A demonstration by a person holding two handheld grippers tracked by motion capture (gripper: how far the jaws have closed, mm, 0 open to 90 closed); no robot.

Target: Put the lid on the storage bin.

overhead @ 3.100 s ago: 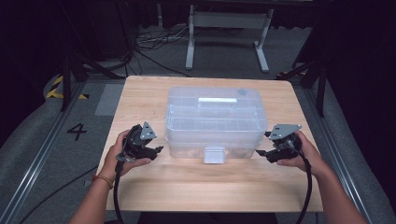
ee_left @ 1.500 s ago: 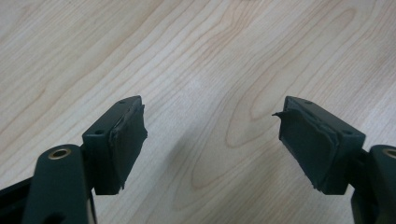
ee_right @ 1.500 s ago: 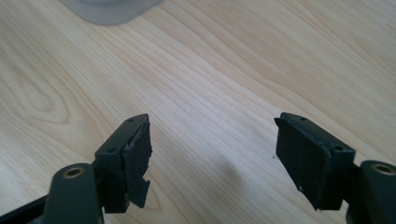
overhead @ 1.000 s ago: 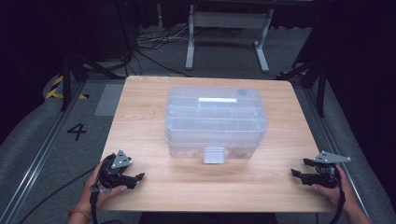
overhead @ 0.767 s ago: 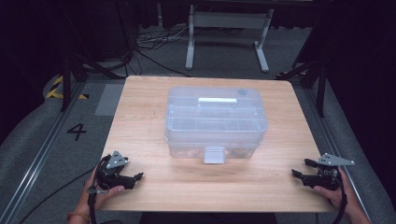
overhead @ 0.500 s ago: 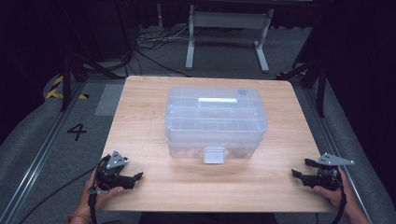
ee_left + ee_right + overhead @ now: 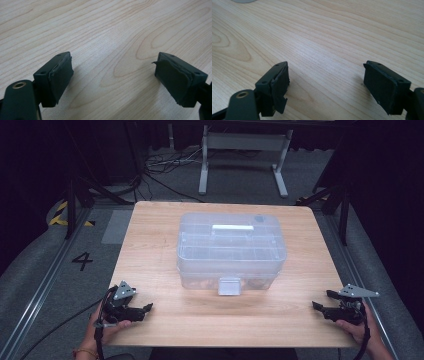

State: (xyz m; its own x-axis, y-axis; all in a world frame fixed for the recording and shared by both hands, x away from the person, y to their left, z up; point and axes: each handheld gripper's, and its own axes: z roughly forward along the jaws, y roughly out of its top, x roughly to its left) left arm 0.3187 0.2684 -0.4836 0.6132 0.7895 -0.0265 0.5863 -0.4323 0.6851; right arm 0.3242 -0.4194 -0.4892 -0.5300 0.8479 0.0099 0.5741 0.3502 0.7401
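My left gripper (image 7: 142, 310) has its fingers (image 7: 60, 76) spread wide with nothing between them, just bare wood grain showing in the gap in the left gripper view. They have just been opening a little further. My right gripper (image 7: 320, 306) is the same: fingers (image 7: 279, 82) spread wide, just been opening, nothing between them, bare wood beneath in the right gripper view.

In the high view the left gripper sits at the near left corner of the surface (image 7: 165, 245), fingers pointing right; my left hand (image 7: 107, 327) hangs past the near edge. The right gripper sits at the near right corner, fingers pointing left, with my right hand (image 7: 357, 327) just off the right edge.

The clear plastic storage box (image 7: 231, 250) stands in the middle of the surface, lid on, white handle (image 7: 232, 227) flat on top and its latch (image 7: 230, 286) facing the near edge. It is well apart from both grippers. A wide band of bare wood runs between the box and the near edge, with open strips to the left and right of the box and a narrower one behind it.
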